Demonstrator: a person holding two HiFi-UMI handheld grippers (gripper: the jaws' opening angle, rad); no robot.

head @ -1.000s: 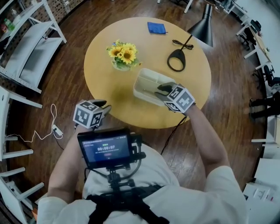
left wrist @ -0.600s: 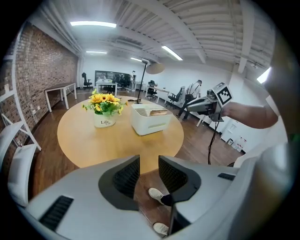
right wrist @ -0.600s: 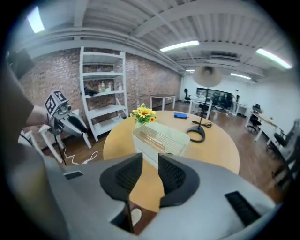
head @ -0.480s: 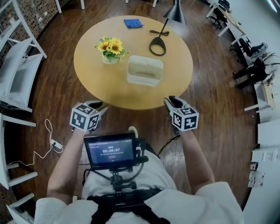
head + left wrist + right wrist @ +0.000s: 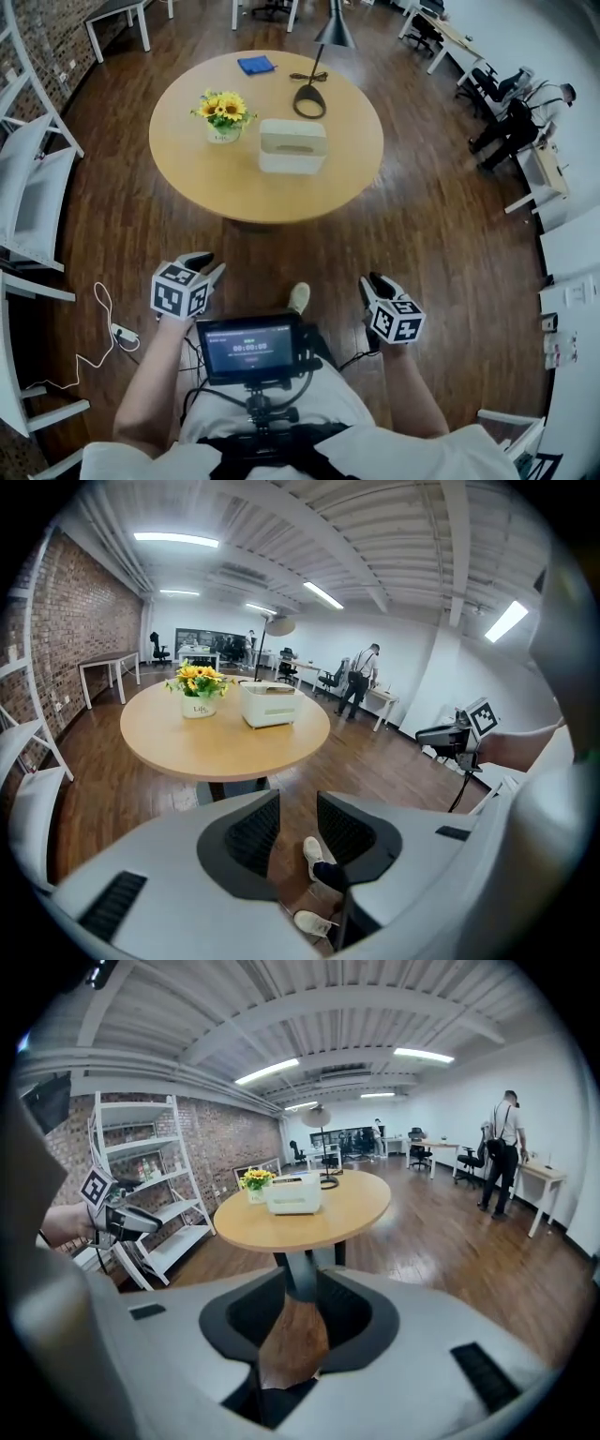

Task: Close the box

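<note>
The box (image 5: 292, 145) is seen lid-down on the surface (image 5: 234, 192), task judged done, nothing left; left tongs (image 5: 201, 264) and right tongs (image 5: 375, 284) are held open, empty, well apart from it.

Closed white box (image 5: 292, 146) on table

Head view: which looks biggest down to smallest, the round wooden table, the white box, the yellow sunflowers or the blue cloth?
1. Round wooden table
2. White box
3. Yellow sunflowers, only slightly smaller than the box
4. Blue cloth
</note>
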